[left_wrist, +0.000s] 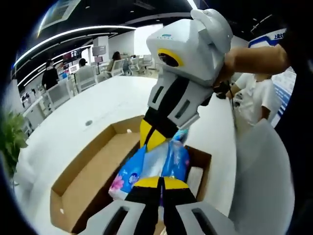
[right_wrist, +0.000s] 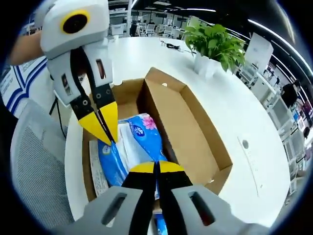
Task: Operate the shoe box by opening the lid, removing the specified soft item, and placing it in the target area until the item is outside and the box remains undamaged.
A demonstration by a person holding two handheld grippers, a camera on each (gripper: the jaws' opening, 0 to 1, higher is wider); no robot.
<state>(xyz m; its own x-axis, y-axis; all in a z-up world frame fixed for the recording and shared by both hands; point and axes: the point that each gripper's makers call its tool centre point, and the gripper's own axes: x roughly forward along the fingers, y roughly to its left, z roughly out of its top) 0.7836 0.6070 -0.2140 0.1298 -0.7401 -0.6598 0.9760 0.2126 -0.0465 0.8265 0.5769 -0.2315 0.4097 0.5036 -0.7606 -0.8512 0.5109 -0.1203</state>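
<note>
An open cardboard box [left_wrist: 93, 171] sits on a round white bench [left_wrist: 102, 105], its lid [right_wrist: 188, 129] folded back flat beside the tray so the brown inside faces up. Over the tray, both grippers have hold of a blue and white tissue pack [left_wrist: 154, 166] with a pink flower printed on it.

In the left gripper view, the left gripper [left_wrist: 159, 183] rises from the bottom with its yellow-tipped jaws closed together on the near end of the pack. The right gripper [left_wrist: 155, 138] comes in from above, jaws pinched on the far end of the same pack. The pack seems lifted between them, over the tray, though I cannot tell whether it still touches the box.

In the right gripper view, the right gripper [right_wrist: 156, 169] has its yellow tips together on the pack [right_wrist: 139, 142], and the left gripper [right_wrist: 103, 126] reaches down from the upper left with its jaws tight on the other edge. A white paper sheet [right_wrist: 98, 169] lies against the tray's side under the pack.

A potted plant [right_wrist: 215, 46] stands on the bench beyond the box. A grey mesh chair [right_wrist: 39, 161] is pulled up near the bench edge. Farther back, people [left_wrist: 50, 76] stand and sit among white office chairs.
</note>
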